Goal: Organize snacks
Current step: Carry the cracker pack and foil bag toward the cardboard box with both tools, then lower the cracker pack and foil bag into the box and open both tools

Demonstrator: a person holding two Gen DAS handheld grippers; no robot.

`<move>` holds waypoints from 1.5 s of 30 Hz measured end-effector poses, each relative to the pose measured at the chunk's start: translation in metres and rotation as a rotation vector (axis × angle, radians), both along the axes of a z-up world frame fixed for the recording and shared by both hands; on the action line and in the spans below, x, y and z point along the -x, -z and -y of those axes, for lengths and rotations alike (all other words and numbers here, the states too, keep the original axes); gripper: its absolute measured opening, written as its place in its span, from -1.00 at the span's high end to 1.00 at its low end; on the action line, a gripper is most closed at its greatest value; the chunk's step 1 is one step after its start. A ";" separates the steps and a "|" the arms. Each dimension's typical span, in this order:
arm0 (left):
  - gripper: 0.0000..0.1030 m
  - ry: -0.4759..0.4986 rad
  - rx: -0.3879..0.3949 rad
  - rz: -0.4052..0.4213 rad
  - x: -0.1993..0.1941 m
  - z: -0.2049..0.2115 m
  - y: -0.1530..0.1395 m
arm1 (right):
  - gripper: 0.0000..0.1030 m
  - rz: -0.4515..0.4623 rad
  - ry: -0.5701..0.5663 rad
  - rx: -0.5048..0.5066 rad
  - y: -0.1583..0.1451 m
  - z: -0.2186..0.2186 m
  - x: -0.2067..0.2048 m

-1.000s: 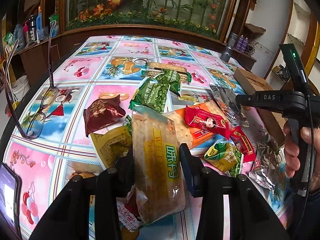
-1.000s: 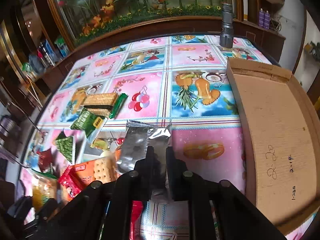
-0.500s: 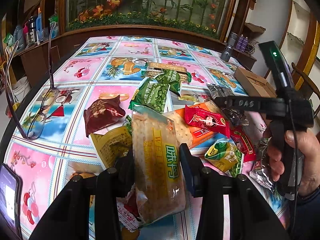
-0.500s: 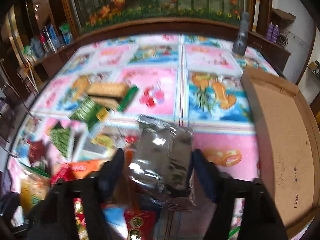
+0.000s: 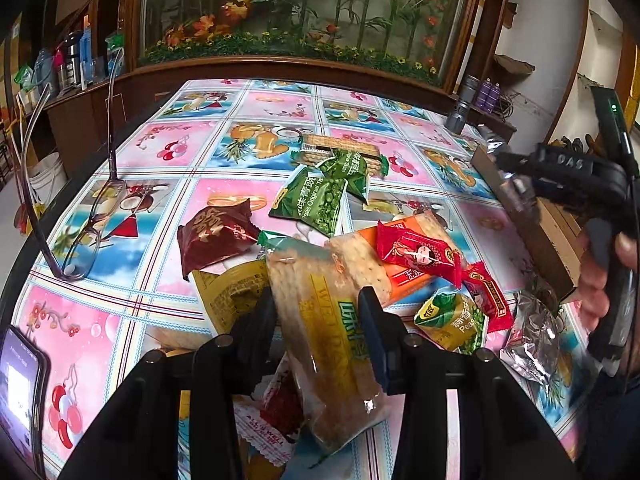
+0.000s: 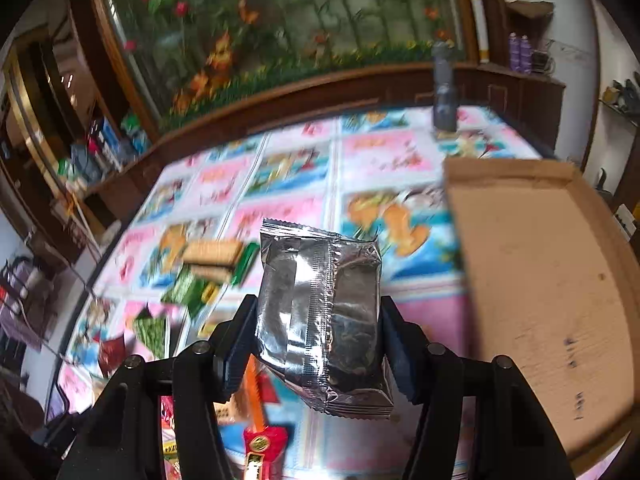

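Observation:
My left gripper [image 5: 316,308] is shut on a clear packet of crackers with yellow print [image 5: 320,320], held just above the snack heap. My right gripper [image 6: 318,320] is shut on a silver foil packet [image 6: 320,312], both pads pressing its sides, and the packet hangs in the air above the table. In the left wrist view the right gripper [image 5: 516,176] shows at the right edge, carried by a person's hand [image 5: 600,284], over the near end of the shallow cardboard tray [image 6: 540,280].
Green pea packets [image 5: 316,200], a dark red packet [image 5: 212,236], an orange cracker pack [image 5: 368,256], red sweets [image 5: 416,256] and another silver packet [image 5: 532,336] lie mid-table. Glasses [image 5: 84,236] and a phone [image 5: 20,392] sit left, and a torch [image 6: 444,88] stands at the far edge.
The right gripper's jaws widened around the silver packet, gripped it across its width and lifted it off the table toward the cardboard tray. The left gripper and its cracker packet stayed still.

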State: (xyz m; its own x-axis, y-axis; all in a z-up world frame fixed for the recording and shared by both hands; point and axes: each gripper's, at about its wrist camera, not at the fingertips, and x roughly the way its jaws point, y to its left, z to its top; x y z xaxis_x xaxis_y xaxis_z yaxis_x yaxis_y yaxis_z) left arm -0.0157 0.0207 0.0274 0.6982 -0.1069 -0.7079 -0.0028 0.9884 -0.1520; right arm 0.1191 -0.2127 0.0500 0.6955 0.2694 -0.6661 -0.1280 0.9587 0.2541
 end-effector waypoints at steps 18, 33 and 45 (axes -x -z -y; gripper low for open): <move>-0.06 0.025 -0.081 -0.091 -0.006 0.016 0.018 | -0.22 -0.180 0.192 0.095 0.027 0.066 -0.028; 0.57 0.017 0.003 -0.049 0.003 0.007 0.009 | -0.23 -0.070 0.141 -0.075 0.002 0.073 -0.008; 0.64 0.015 -0.031 -0.059 0.008 0.012 0.007 | -0.23 -0.060 0.129 -0.094 -0.001 0.076 -0.007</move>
